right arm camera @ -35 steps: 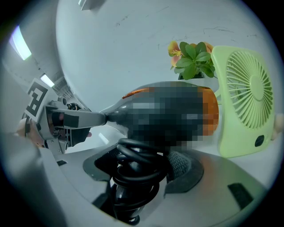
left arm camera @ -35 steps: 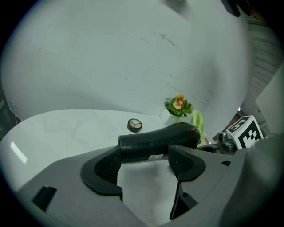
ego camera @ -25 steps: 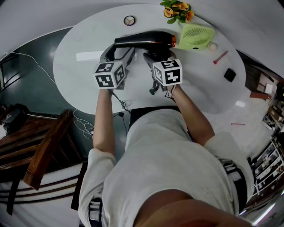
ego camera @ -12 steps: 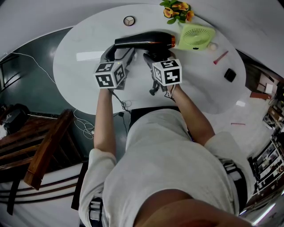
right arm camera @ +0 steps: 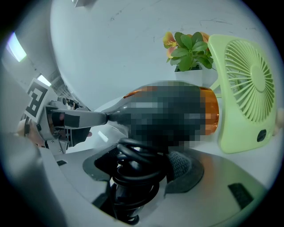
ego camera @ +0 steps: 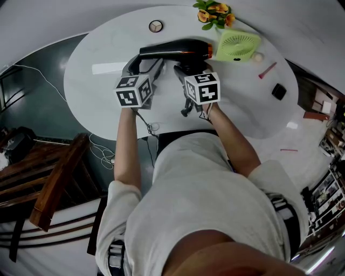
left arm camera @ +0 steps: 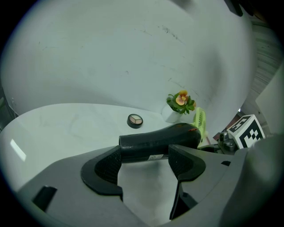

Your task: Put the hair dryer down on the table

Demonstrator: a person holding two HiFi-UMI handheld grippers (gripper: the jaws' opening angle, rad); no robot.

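White oval table [ego camera: 108, 48], seen from above. The hair dryer [ego camera: 172, 49] lies crosswise near the far edge, nozzle to the left, beside a green fan [ego camera: 237, 44] and a flower pot [ego camera: 214, 13]. Compared with a second ago, nothing has shifted noticeably. The set-down appears to be at its last stage, with release not yet made.

Left gripper view: the left gripper [left arm camera: 142, 162] stands wide, with bare table between the jaws. The barrel [left arm camera: 155, 141] crosses just beyond the tips and is not pinched. A round compact [left arm camera: 135, 119] lies behind it.

Right gripper view: the right gripper [right arm camera: 142, 166] is clamped on the dryer's handle, which is wrapped in coiled cord [right arm camera: 135, 168]. The overhead view hides this grip under the marker cube. No view settles whether the body touches the tabletop.
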